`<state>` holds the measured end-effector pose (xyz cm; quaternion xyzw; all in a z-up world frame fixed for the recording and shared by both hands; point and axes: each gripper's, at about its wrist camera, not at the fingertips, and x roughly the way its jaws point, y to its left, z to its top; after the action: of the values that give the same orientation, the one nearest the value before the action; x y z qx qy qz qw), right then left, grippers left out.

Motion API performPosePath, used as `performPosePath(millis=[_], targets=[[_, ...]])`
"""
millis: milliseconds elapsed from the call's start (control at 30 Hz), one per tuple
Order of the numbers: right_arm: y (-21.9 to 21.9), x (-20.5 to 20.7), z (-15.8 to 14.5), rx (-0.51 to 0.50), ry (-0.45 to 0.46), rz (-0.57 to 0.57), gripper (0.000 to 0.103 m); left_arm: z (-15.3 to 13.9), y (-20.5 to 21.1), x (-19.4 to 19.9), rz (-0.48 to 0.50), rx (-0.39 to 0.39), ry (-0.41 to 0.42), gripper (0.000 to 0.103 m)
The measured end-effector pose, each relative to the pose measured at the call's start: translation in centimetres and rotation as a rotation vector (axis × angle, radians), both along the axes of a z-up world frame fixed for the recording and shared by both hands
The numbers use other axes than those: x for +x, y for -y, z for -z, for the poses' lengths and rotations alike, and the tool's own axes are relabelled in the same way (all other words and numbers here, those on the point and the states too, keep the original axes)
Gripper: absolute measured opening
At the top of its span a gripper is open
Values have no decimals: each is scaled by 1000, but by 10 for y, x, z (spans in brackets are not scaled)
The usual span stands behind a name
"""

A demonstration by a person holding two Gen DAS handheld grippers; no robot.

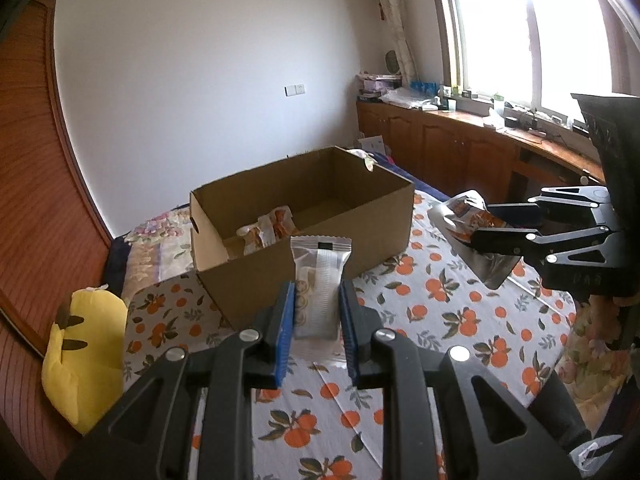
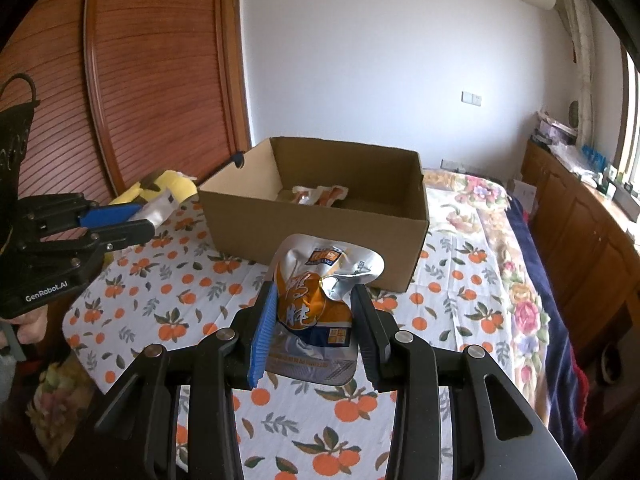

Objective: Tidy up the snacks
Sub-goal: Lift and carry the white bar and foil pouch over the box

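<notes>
A clear wrapped snack (image 1: 318,280) with round biscuits inside is pinched between the blue pads of the left gripper (image 1: 317,300), whose jaws are pressed against its long sides; the packet is held upright above the orange-patterned cloth (image 1: 440,312), just in front of the near wall of the cardboard box (image 1: 248,276). A silver and orange pouch (image 2: 316,304) is clamped between the jaws of the right gripper (image 2: 316,312), crumpled at the middle, and is likewise held clear of the cloth before the near wall of the box. In the left wrist view the right gripper is seen at the right edge of the cloth with the pouch in it; in the right wrist view the left gripper is seen near the left edge with its packet. The box is set towards the far edge of the cloth, open at the top, and a few orange and white snack packets (image 1: 266,230) are lying inside it against the left wall. A yellow plush toy (image 1: 84,360) is lying beyond the left edge of the cloth, beside the wooden wardrobe (image 1: 28,200)
</notes>
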<state>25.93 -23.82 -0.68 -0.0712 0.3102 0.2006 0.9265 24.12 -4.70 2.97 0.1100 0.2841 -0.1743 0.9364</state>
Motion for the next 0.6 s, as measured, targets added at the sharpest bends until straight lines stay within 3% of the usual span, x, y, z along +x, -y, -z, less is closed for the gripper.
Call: performPosePath(millis=[600], targets=[[-7, 47, -15, -19, 28, -18, 37, -10, -3, 86, -27, -69, 15, 21]])
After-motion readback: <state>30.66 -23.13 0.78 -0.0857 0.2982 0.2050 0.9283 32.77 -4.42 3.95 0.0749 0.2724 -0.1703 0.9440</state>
